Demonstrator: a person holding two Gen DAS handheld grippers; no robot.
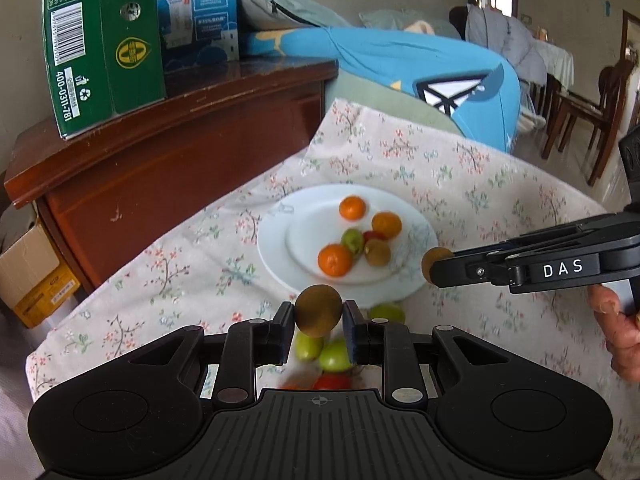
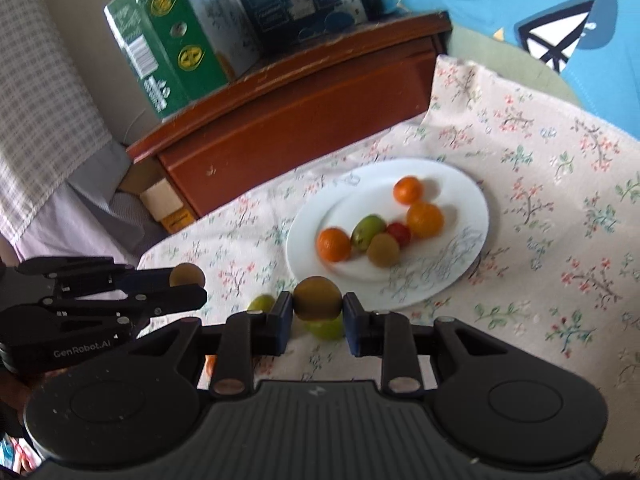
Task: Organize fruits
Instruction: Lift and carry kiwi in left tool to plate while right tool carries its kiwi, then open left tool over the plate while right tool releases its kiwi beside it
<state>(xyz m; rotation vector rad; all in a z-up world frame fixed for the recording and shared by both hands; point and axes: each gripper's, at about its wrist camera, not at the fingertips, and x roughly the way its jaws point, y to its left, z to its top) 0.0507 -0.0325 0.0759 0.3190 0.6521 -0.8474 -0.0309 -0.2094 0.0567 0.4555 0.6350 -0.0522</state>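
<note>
A white plate (image 1: 280, 256) on the floral cloth holds three oranges (image 1: 335, 260), a green fruit (image 1: 353, 240), a kiwi (image 1: 377, 252) and a small red fruit. My left gripper (image 1: 319, 316) is shut on a brown kiwi (image 1: 319, 310) just short of the plate's near rim. My right gripper (image 2: 318, 305) is shut on another kiwi (image 2: 318, 298); it shows in the left wrist view (image 1: 434, 266) at the plate's right edge. The plate (image 2: 460, 184) also shows in the right wrist view. Green fruits (image 1: 334, 356) and a red one (image 1: 332, 382) lie on the cloth below my left gripper.
A dark wooden cabinet (image 1: 180, 168) stands left of the cloth, with a green carton (image 1: 104, 40) and a blue carton (image 1: 196, 8) on top. A blue cushion (image 1: 400, 64) lies behind. Wooden chairs (image 1: 592, 120) stand at the far right. Cardboard boxes (image 1: 36, 276) sit on the floor.
</note>
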